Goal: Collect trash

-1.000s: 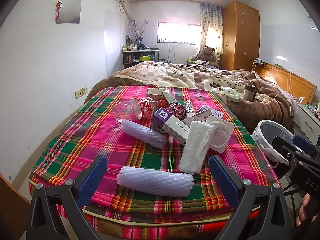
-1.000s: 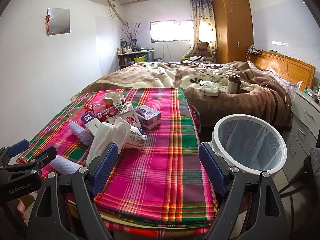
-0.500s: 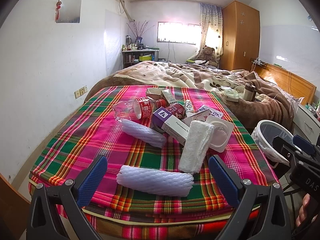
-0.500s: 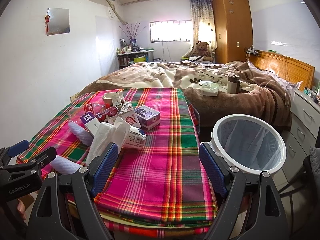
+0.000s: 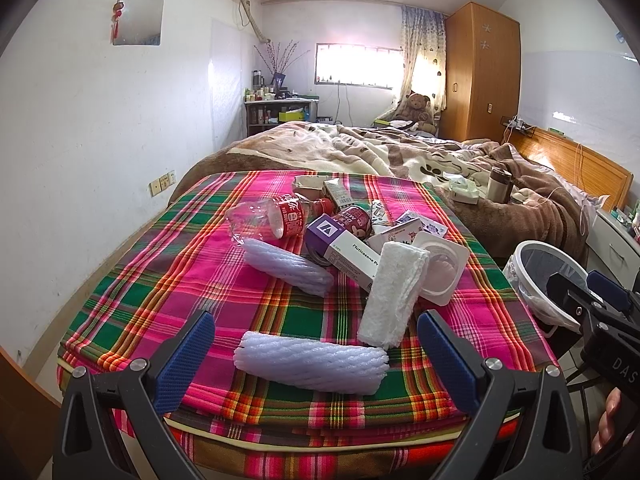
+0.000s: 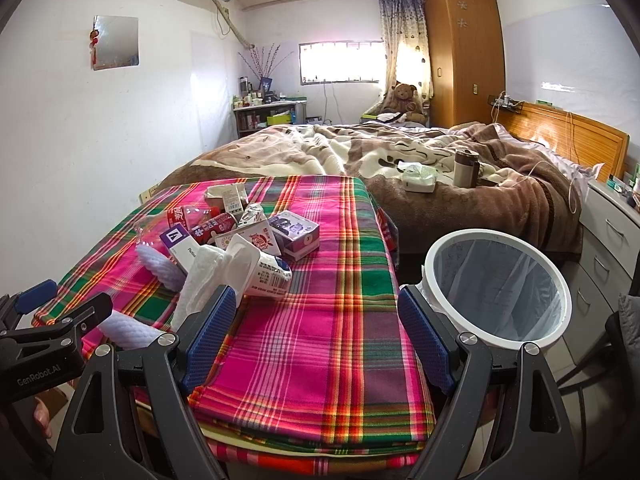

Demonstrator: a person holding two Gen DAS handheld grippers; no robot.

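Note:
Trash lies piled on a plaid-covered table (image 5: 140, 292): two white foam net sleeves (image 5: 312, 362) (image 5: 288, 266), a folded white tissue (image 5: 394, 290), a purple-and-white box (image 5: 344, 254), a clear plastic bottle (image 5: 266, 220), a red can (image 5: 354, 220), a white cup (image 5: 440, 266) and small cartons. My left gripper (image 5: 314, 360) is open, its jaws either side of the nearest foam sleeve. My right gripper (image 6: 316, 340) is open and empty over the table's near right part (image 6: 320, 320). A white-rimmed bin (image 6: 498, 284) with a clear liner stands right of the table.
A bed with a brown blanket (image 5: 400, 156) lies beyond the table, with a flask (image 5: 500, 184) and tissue pack on it. A wardrobe (image 5: 480, 72) stands at the back right, drawers (image 6: 608, 240) to the right, a white wall to the left.

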